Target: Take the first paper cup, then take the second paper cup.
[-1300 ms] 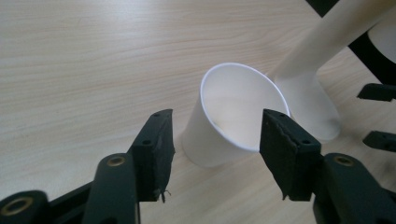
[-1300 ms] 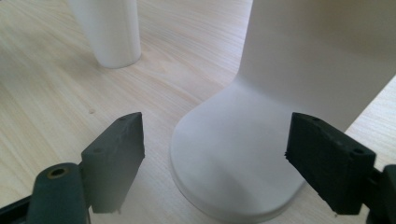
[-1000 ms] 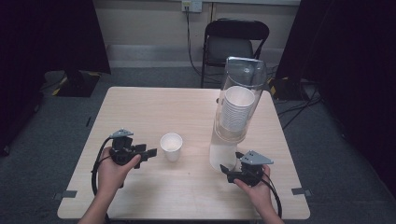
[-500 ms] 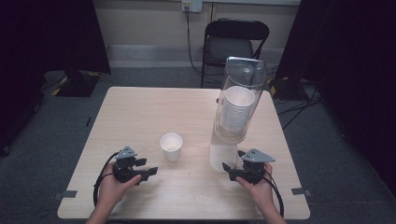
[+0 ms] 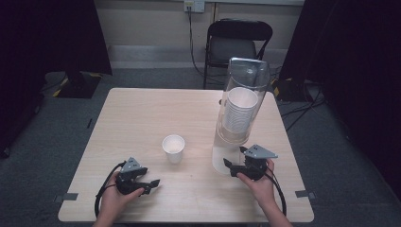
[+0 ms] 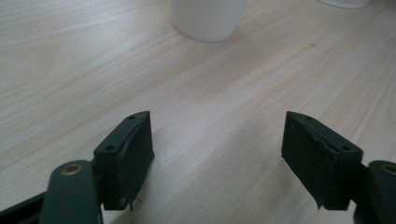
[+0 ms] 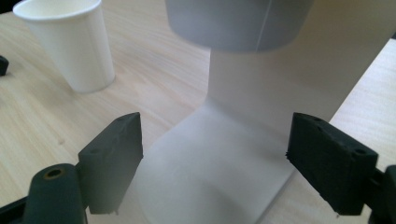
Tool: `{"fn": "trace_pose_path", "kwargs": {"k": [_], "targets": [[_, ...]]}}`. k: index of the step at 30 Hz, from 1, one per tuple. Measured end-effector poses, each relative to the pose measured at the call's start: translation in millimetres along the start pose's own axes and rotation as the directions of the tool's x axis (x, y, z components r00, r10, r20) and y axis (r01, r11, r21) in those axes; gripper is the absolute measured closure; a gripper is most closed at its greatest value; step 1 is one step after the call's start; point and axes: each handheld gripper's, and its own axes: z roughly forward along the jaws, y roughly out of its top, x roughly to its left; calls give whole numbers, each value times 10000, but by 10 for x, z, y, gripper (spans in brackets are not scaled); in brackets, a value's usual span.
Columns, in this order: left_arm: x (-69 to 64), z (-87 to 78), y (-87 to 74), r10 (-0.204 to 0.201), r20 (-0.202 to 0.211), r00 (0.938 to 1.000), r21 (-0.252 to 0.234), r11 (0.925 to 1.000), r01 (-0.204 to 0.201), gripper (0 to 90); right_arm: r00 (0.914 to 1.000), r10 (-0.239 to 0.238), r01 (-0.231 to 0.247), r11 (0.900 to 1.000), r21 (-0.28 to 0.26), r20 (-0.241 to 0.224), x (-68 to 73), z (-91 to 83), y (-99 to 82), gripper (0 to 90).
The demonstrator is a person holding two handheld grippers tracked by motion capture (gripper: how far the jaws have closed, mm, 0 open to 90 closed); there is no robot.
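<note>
A single white paper cup (image 5: 173,147) stands upright near the middle of the wooden table (image 5: 142,118); its base shows as the cup (image 6: 208,18) in the left gripper view and as the cup (image 7: 70,42) in the right gripper view. A tall clear cup dispenser (image 5: 239,111) holding a stack of white cups stands on a pale base (image 7: 219,168) at the right. My left gripper (image 5: 150,185) rests low at the front left, open, nothing between its fingers (image 6: 128,154). My right gripper (image 5: 229,166) is open, facing the dispenser base with its fingers (image 7: 114,156) on either side in view.
A black folding chair (image 5: 239,45) stands behind the table's far edge. Dark curtains flank both sides. Cables trail from each gripper toward the front edge. Bare tabletop lies at the far left and between the two grippers.
My left gripper has drawn back from beside the cup toward the front left edge of the table. The right gripper has shifted only slightly by the dispenser base.
</note>
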Motion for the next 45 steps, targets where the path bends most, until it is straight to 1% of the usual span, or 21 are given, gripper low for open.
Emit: {"fn": "trace_pose_path", "kwargs": {"k": [1, 3, 5, 7, 8, 9, 10, 11, 12, 18, 19, 22, 24, 25, 27, 28, 29, 30, 34, 39, 45], "targets": [[-3, 3, -4, 53, 31, 10000, -26, 10000, -53, 232, 10000, 19, -18, 10000, -49, 71, -6, -3, 26, 173], [-17, 5, -5, 182, 38, 9998, 29, 9998, -182, 215, 10000, 79, -79, 9996, -262, 30, -21, -3, 54, 175], [-27, 12, -2, 291, 39, 9996, 84, 9995, -291, 200, 9999, 161, -160, 9994, -292, 14, -35, -5, 93, 171], [-58, 15, 2, 479, -184, 9987, 249, 9986, -474, 189, 9999, 165, -164, 9987, -477, 34, -48, -10, 137, 172], [-79, 24, 1, 652, -263, 9975, 306, 9975, -644, 188, 9998, 216, -214, 9981, -570, 14, -56, -13, 160, 171], [-99, 35, 1, 842, -412, 9956, 317, 9961, -829, 187, 9996, 286, -282, 9966, -773, 37, -65, -15, 186, 173], [-122, 44, 1, 895, -491, 9948, 372, 9954, -878, 182, 9995, 311, -306, 9959, -846, 47, -71, -21, 208, 172], [-150, 52, 3, 1170, -644, 9910, 541, 9921, -1136, 176, 9994, 327, -319, 9960, -839, 72, -73, -25, 224, 172], [-154, 53, 8, 1209, -668, 9904, 616, 9912, -1168, 158, 9995, 327, -320, 9953, -914, 55, -74, -24, 249, 172], [-158, 63, 4, 1154, -656, 9911, 516, 9924, -1121, 151, 9997, 259, -254, 9935, -1111, 26, -78, 40, 319, 178], [-157, 62, 4, 1168, -653, 9910, 532, 9921, -1135, 150, 9998, 203, -195, 9942, -1058, 62, -78, 46, 325, 181], [-160, 62, 4, 1161, -668, 9910, 536, 9922, -1127, 150, 9998, -43, 68, 9908, -1349, 190, -76, 65, 352, 217], [-161, 62, 4, 1159, -676, 9910, 534, 9922, -1124, 148, 9999, 48, -33, 9914, -1311, 112, -74, 83, 373, 224], [-161, 62, 5, 1164, -674, 9909, 537, 9922, -1129, 148, 9999, 3, 19, 9902, -1397, 159, -71, 91, 383, 261], [-161, 62, 5, 1162, -667, 9910, 538, 9922, -1128, 148, 9998, -79, 104, 9872, -1591, 161, -61, 98, 396, 276], [-161, 63, 5, 1158, -663, 9911, 536, 9922, -1124, 147, 9999, -68, 90, 9873, -1589, 142, -60, 105, 397, 293], [-161, 63, 5, 1159, -661, 9911, 536, 9922, -1125, 147, 9999, -21, 37, 9873, -1587, 102, -59, 108, 396, 309], [-161, 63, 5, 1155, -661, 9911, 535, 9923, -1120, 147, 10000, 8, -18, 9861, -1660, -60, -60, 121, 395, 327], [-161, 63, 4, 1158, -661, 9911, 536, 9922, -1124, 147, 10000, 25, -25, 9854, -1702, -1, -56, 125, 406, 330], [-161, 63, 4, 1157, -661, 9911, 539, 9922, -1122, 147, 9999, -77, 59, 9853, -1705, -97, -64, 127, 398, 344], [-160, 63, 4, 1149, -651, 9912, 531, 9923, -1116, 147, 9999, -60, 40, 9852, -1716, -110, -68, 124, 387, 348]]}}
